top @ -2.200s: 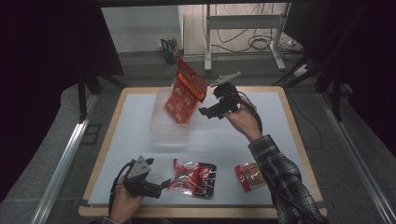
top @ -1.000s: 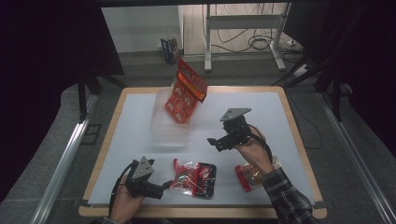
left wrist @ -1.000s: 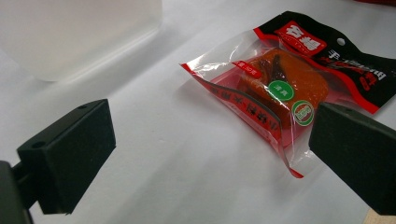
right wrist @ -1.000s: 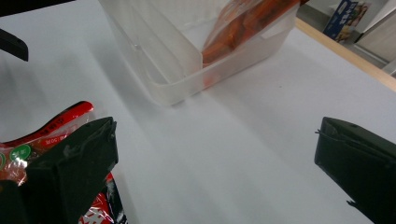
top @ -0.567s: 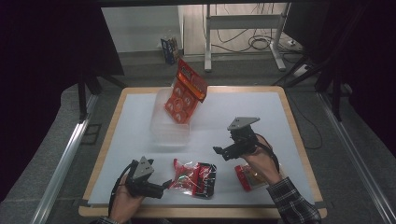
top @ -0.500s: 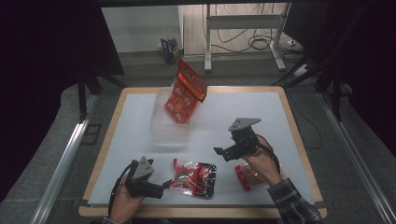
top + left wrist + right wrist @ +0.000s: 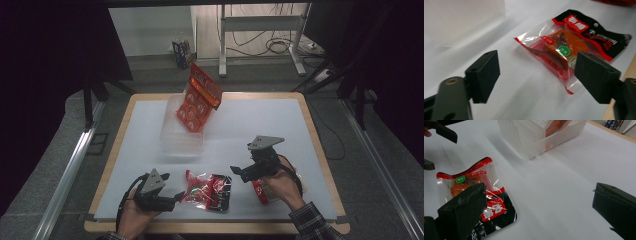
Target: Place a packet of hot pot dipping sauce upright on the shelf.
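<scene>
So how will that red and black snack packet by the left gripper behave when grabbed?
The snack packet is probably floppy: thin clear film, crinkled edges. Likely light, lying flat. Its glossy film may slip between the left gripper's open pads.

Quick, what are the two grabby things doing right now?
Left hand-held gripper: open, jaws just been closing, snack packet ahead, not gripped.
Right hand-held gripper: open, holding nothing.

Both grippers are black. The left gripper (image 7: 172,196) and the right gripper (image 7: 236,173) each carry a grey three-cornered plate on top and trail a black cable. Their jaws end in blocky matte pads, with a brass-coloured screw behind the left gripper's pad (image 7: 484,76). The right sleeve (image 7: 316,223) is dark plaid.
</scene>
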`<state>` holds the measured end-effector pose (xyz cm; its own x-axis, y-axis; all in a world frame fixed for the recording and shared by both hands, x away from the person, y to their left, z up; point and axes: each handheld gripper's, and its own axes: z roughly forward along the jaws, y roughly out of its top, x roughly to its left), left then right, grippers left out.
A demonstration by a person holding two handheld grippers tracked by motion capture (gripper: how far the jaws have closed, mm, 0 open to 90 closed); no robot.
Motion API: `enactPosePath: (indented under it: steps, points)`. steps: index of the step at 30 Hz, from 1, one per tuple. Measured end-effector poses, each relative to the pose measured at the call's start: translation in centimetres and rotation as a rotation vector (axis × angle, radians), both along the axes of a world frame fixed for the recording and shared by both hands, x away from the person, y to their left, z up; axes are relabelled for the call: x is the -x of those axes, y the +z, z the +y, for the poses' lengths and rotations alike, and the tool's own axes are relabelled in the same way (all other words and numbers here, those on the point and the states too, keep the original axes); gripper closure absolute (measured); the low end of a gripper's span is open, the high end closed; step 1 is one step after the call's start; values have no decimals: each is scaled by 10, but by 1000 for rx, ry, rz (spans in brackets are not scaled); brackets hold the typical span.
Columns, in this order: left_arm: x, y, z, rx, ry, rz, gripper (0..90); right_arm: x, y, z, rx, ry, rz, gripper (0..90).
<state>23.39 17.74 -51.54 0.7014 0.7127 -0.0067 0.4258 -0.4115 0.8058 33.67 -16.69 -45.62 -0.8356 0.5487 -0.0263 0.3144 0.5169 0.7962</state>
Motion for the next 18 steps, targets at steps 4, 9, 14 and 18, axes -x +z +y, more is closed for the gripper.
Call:
enactPosePath:
  steps: [4,9,14,18]
  points:
    - [-1,0,-1,37,-13,6,309,8,-5,1,-1,5,-4,0]
    - [-1,0,-3,42,-21,-5,405,17,-10,3,1,26,9,0]
    - [-4,0,-5,69,-18,-7,558,26,-20,4,17,40,35,0]
    - [-6,0,-7,84,-29,-7,703,32,-27,3,20,44,52,0]
